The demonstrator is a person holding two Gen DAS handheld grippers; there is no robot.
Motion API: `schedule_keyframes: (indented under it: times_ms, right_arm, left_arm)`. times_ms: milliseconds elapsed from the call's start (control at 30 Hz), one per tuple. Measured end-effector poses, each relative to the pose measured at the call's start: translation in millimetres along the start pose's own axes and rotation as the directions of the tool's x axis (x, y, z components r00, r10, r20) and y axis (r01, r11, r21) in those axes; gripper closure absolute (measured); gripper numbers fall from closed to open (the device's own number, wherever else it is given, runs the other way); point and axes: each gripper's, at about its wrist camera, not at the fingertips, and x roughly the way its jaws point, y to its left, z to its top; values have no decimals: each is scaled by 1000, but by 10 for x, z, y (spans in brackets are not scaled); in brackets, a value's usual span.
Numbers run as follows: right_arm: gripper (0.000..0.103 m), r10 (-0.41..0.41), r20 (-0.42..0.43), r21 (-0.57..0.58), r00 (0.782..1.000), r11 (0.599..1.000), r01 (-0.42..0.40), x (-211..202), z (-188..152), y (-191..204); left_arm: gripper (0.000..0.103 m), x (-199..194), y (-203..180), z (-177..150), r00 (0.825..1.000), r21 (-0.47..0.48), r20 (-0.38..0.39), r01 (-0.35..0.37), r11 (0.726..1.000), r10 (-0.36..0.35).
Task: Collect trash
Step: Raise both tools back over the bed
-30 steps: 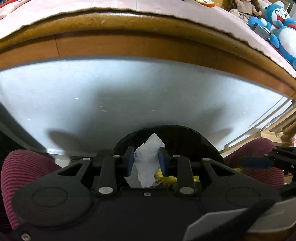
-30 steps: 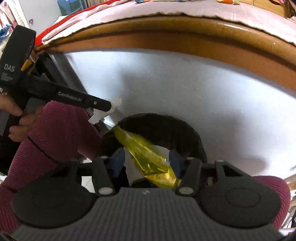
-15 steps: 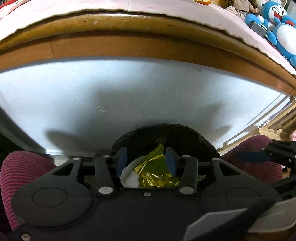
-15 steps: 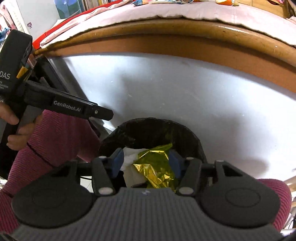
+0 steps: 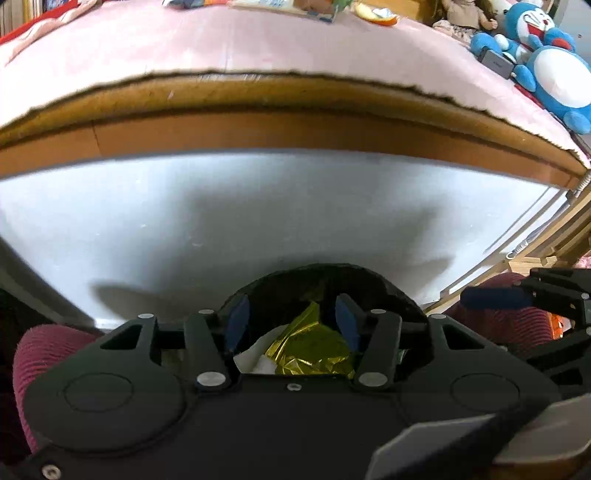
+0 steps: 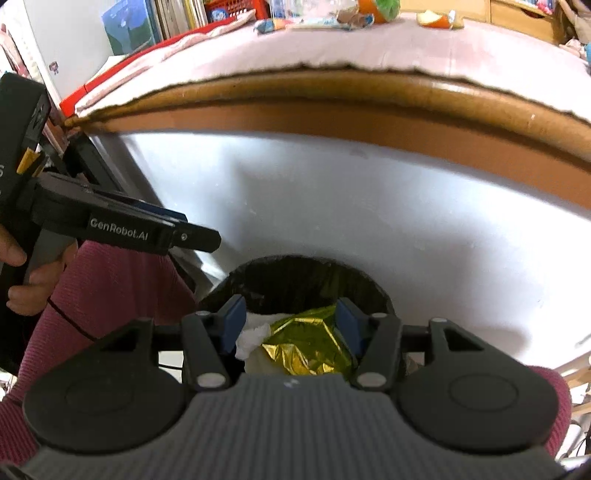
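Your own tool bodies block the lower part of both views, so the near rim and floor of the trash bin (image 5: pixel 332 275) are cut off; you see only its far black-lined arc at 12 o'clock of each tool.

Left gripper (image 5: pixel 291 319): blue pads parted wide, nothing between them. Below the gap lie the gold foil wrapper (image 5: pixel 310 350) and, at its 9 o'clock and touching it, the white tissue (image 5: pixel 258 360), both inside the bin.

Right gripper (image 6: pixel 290 325): jaws likewise spread, nothing held. From here the foil (image 6: pixel 306 343) and tissue (image 6: pixel 255 332) sit the same way, the foil partly hidden by the tool.

Readable writing: "GenRobot.AI" on the left tool's arm at 9 o'clock in the right view. A letter fragment on its upper block is cut by the frame edge.

Edges: the white panel (image 5: pixel 258 214) stands just behind the bin, with the brown wooden edge (image 5: pixel 295 129) above it and a ragged-edged pink cover (image 5: pixel 221 48) on top. More litter (image 6: pixel 436 18) lies at the far side of that cover, blurred. The blue plush toy (image 5: pixel 550 70) is at 2 o'clock. Maroon sleeves (image 6: pixel 110 295) flank the bin, close on both sides.
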Motion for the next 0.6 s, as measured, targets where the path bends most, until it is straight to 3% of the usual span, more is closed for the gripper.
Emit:
schedule_keyframes:
  times_ms: [233,400,600]
  right_arm:
    - [31,-10,174,-9,985,1000,11,-416,322,-8]
    - [27,-41,288,3,957,999,42,-645,703,-152]
    - [21,-146,387,31,911,989,146,-701,1151,-399]
  left_arm:
    - [48,-516,-114,197,988,76,144,36,996,-47]
    - [30,-922,-105,539,949,102,303,57,993,-86]
    - [21,-1087,-56,1116,896,62,441,23,998,-48]
